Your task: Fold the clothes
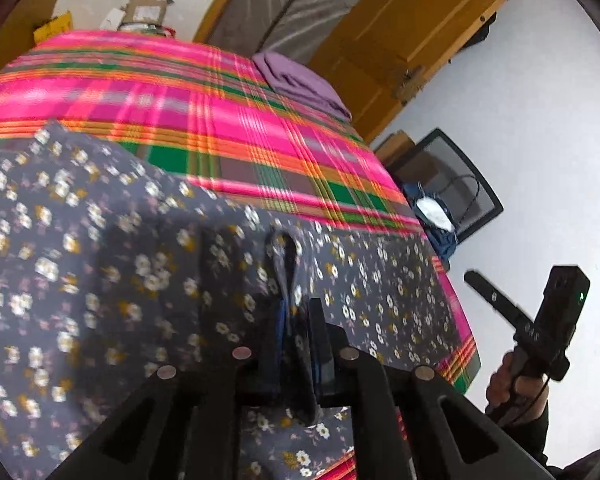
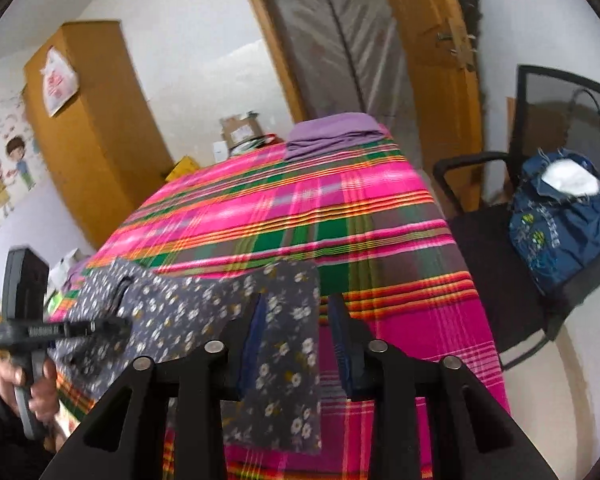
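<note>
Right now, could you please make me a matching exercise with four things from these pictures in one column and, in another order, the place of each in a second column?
Things:
1. floral garment
2. folded purple cloth
3. blue bag
4. left hand-held gripper

Places:
A. on the seat of the black chair
B. at the far end of the plaid bedspread
C. closed on a fold of the floral fabric
D. spread over the near edge of the bed

Pairs: 1-D, 2-B, 3-A, 4-C
</note>
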